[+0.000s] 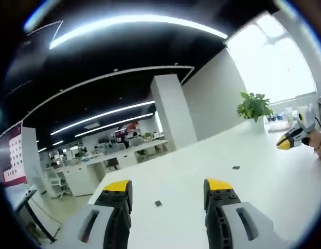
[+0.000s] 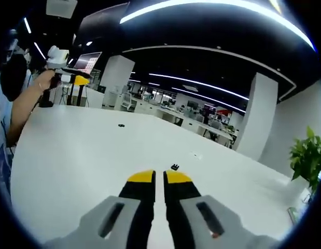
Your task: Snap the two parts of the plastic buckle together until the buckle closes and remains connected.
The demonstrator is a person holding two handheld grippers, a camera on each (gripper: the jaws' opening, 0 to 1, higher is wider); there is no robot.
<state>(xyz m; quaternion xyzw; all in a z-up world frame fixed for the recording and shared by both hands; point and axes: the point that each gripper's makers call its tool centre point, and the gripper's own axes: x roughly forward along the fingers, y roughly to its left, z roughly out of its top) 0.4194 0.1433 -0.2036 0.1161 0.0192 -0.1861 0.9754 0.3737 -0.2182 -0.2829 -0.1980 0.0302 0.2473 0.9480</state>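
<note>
Two small black buckle parts lie apart on the white table. In the left gripper view one buckle part lies between my left gripper's wide-open jaws and the other farther right. My right gripper shows at the right edge, held by a hand. In the right gripper view one buckle part lies just beyond my right gripper, whose jaws are shut on nothing. The second part lies farther off. My left gripper hangs above the far left, apart from both.
A potted plant stands at one end of the table. A person's arm reaches in at the left. Beyond the table's far edge are a white pillar and office desks.
</note>
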